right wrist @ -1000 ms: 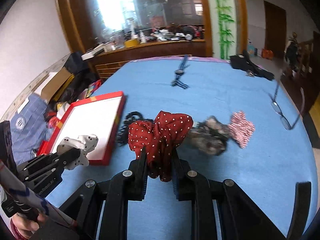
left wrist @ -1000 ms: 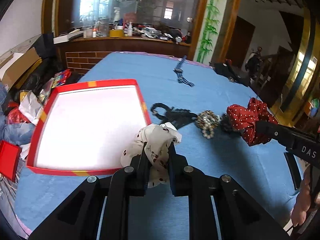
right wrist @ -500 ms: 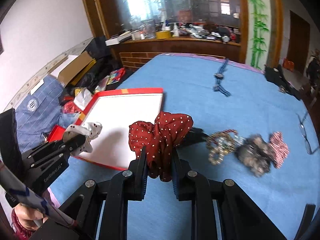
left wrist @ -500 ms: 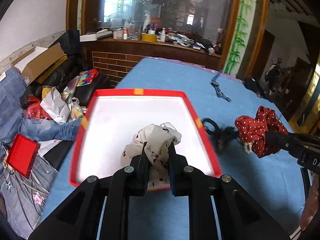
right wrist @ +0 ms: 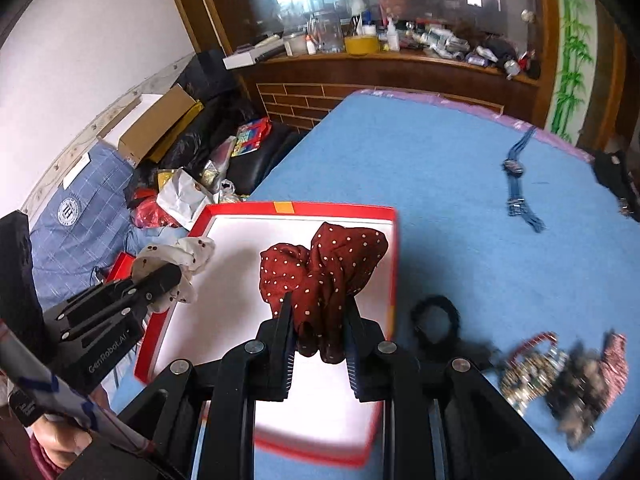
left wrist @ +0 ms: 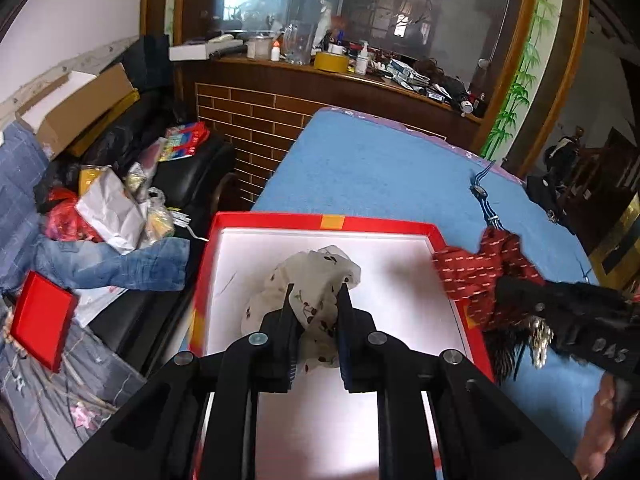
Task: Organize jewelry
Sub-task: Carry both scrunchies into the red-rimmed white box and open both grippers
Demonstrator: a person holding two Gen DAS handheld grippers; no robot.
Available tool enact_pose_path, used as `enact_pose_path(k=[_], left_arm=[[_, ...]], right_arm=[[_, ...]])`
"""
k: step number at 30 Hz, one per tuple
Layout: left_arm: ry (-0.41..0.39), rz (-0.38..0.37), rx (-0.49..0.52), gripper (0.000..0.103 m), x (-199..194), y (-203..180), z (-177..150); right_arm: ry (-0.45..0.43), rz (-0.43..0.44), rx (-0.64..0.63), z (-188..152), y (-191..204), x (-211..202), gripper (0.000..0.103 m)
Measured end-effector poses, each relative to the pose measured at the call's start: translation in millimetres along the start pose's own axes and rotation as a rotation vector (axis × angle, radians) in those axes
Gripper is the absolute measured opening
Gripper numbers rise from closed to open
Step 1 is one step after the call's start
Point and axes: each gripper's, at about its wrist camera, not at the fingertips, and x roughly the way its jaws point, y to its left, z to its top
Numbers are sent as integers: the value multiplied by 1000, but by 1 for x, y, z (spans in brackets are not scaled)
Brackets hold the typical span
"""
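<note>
My left gripper (left wrist: 316, 300) is shut on a white cherry-print scrunchie (left wrist: 312, 280) and holds it above the white floor of the red-rimmed tray (left wrist: 332, 222). My right gripper (right wrist: 318, 308) is shut on a dark red polka-dot scrunchie (right wrist: 324, 264) and holds it above the same tray (right wrist: 280, 208), near its right side. The left gripper with the white scrunchie (right wrist: 180, 252) also shows at the left of the right wrist view. The red scrunchie (left wrist: 484, 264) also shows at the right of the left wrist view.
On the blue table (right wrist: 440, 168), right of the tray, lie a black hair tie (right wrist: 436, 316), a beaded bracelet (right wrist: 528, 368), a dark scrunchie (right wrist: 576, 396) and a pink one (right wrist: 616, 364). A blue watch (right wrist: 516, 184) lies farther back. Clutter and a sofa (left wrist: 120, 208) sit left of the table.
Both grippers have moved left, from over the blue table to above the tray, each still holding its scrunchie. The jewelry pile now lies to the right.
</note>
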Motion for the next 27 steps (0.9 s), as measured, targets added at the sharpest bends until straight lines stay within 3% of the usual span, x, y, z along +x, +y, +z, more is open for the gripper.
enact_pose_path(k=[7,21,24,27], left_arm=[[80,6,-9,15,56,3,22],[118,17,-34,17,96,13,23],[122,7,-47,26,99,17,21],[112,3,-58,42,97,19,20]], right_arm=[[37,19,58,23,-5,51,24],[80,1,53,30,-4,111,26],[89,-2,66,30,-9,116,26],[98,-3,72,30,-11,118,29]])
